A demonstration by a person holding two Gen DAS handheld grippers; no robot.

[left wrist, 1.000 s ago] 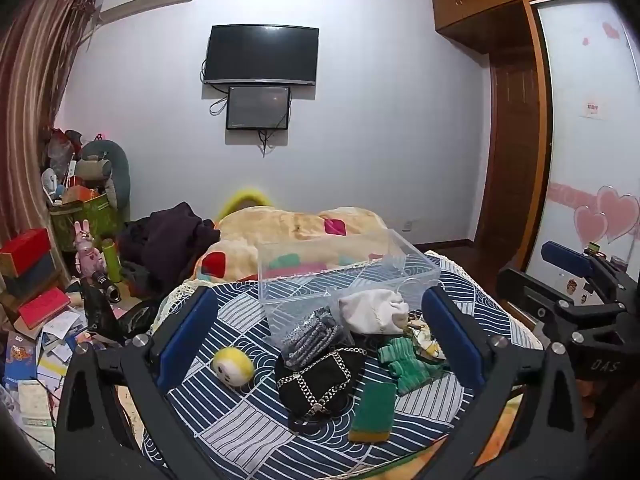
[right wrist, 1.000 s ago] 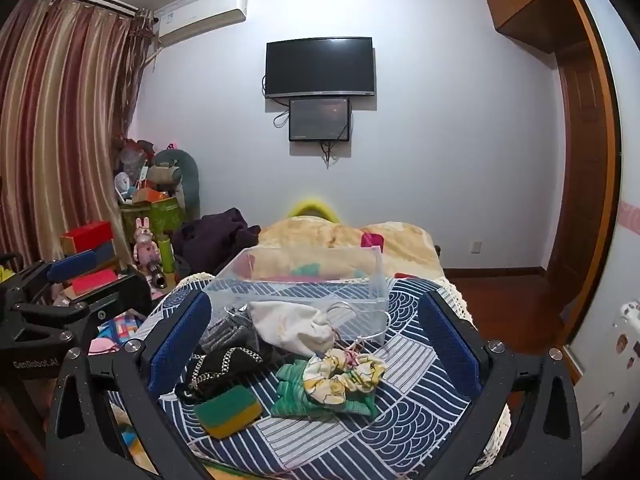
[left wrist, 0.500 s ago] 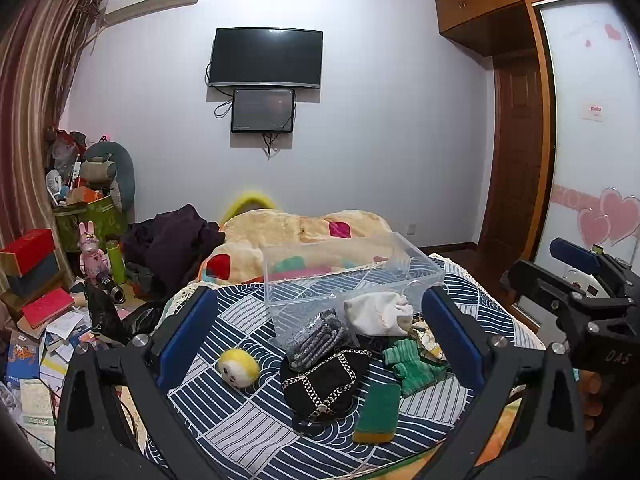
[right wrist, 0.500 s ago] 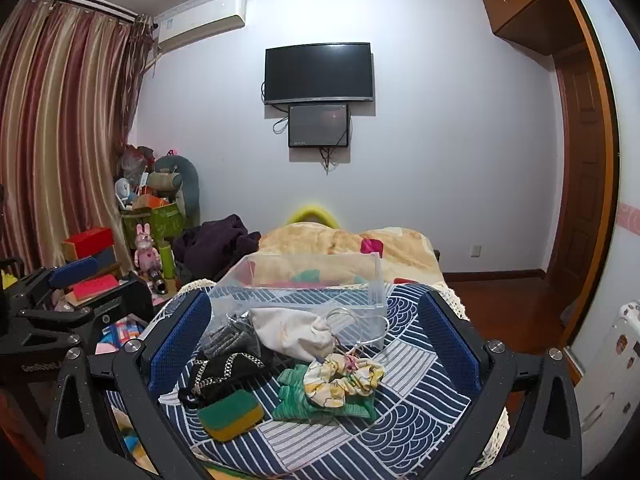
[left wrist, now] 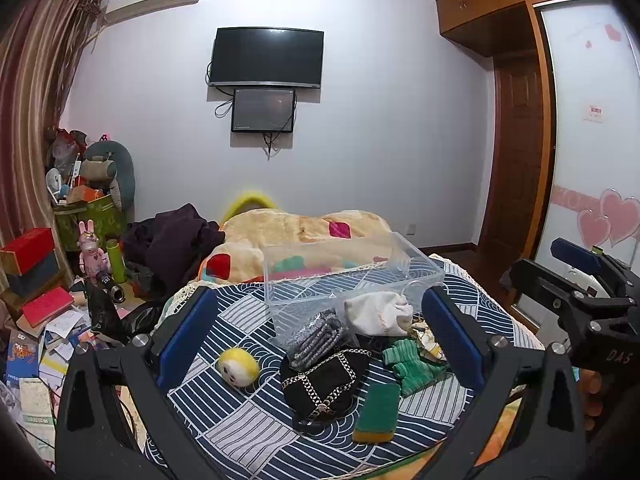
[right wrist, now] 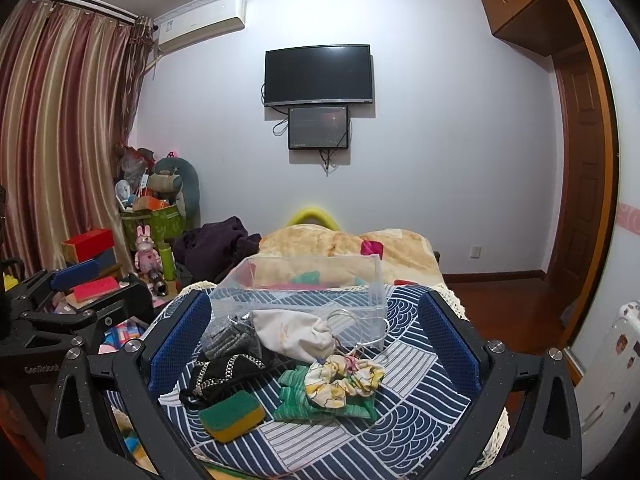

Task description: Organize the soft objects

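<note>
A clear plastic box (left wrist: 352, 272) (right wrist: 308, 292) stands empty on a blue patterned cloth (left wrist: 248, 428). In front of it lie a white pouch (left wrist: 378, 314) (right wrist: 292, 336), grey socks (left wrist: 316, 336), a black chained bag (left wrist: 324, 380), a green cloth (left wrist: 412, 366), a green-yellow sponge (left wrist: 376, 408) (right wrist: 232, 416), a floral scrunchie (right wrist: 344, 378) and a yellow ball (left wrist: 238, 366). My left gripper (left wrist: 320, 340) is open above them. My right gripper (right wrist: 316, 344) is open, also empty.
A bed with a yellow blanket (left wrist: 300, 228) lies behind the box. Clutter, boxes and papers (left wrist: 40, 312) fill the floor at the left. A wooden door (left wrist: 516, 152) and wardrobe stand at the right. The right gripper's body (left wrist: 580, 304) shows in the left wrist view.
Both grippers have risen and tilted slightly, so the objects sit a little lower in view. Nothing on the cloth has moved.
</note>
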